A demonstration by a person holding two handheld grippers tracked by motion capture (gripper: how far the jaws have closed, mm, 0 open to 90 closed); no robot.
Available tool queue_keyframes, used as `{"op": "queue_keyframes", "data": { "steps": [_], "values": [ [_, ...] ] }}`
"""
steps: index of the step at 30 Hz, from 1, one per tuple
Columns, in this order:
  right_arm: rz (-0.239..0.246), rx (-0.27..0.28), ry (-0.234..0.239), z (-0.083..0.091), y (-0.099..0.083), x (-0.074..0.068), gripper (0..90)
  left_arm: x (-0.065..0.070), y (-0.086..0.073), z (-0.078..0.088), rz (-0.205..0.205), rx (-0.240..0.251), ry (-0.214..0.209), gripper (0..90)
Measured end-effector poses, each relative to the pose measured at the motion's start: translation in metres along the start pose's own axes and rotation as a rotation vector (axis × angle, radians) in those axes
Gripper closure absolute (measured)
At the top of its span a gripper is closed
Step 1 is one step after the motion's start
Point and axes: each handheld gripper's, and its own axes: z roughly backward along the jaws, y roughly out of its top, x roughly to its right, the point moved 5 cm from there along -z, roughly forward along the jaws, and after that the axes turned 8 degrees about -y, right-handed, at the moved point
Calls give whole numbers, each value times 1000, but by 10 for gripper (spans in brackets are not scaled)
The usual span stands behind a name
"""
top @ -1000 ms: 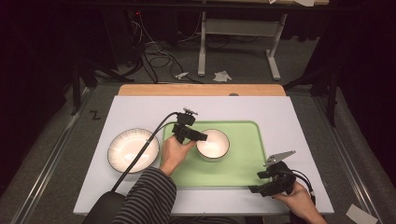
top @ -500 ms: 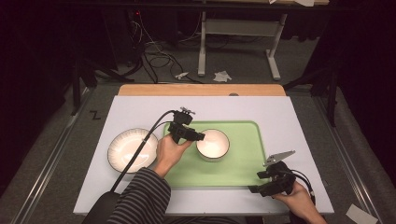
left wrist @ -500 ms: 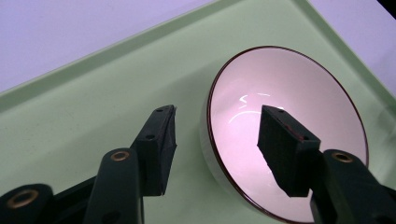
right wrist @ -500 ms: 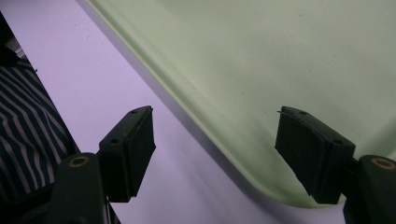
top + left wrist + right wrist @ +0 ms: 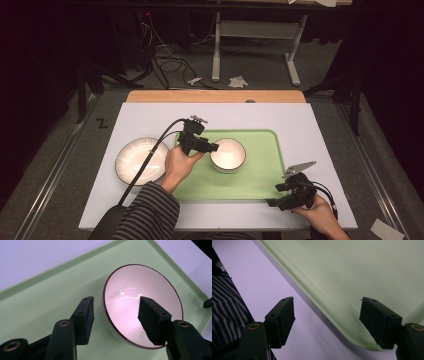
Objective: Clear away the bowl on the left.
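Since the earlier frame the left gripper point(image 5: 212, 147) lifted slightly; jaws, just opening, straddled the rim of the small white dark-rimmed bowl point(image 5: 228, 154) mid-frame on the pale green plastic tray point(image 5: 260, 175), not gripping. Right gripper point(image 5: 272, 196) open, lower right.

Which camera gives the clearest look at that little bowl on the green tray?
The left gripper view: the bowl shows close up, its dark rim and glossy inside plain, between the open left gripper. The high view shows it small on the tray.
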Motion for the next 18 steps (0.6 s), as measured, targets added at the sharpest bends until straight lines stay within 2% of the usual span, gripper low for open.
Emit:
{"op": "queue_keyframes", "data": {
  "steps": [5,11,14,18],
  "values": [
    [11,0,-1,0,0,0,295,8,-2,8,-28,-4,-3,465],
    [-3,2,0,0,0,0,295,15,-7,14,-72,-29,4,466],
    [-4,2,1,0,0,-1,295,22,-9,19,-88,-18,-6,466],
    [10,0,-2,0,0,0,295,23,-9,24,-101,-19,-5,468]
  ]
}}
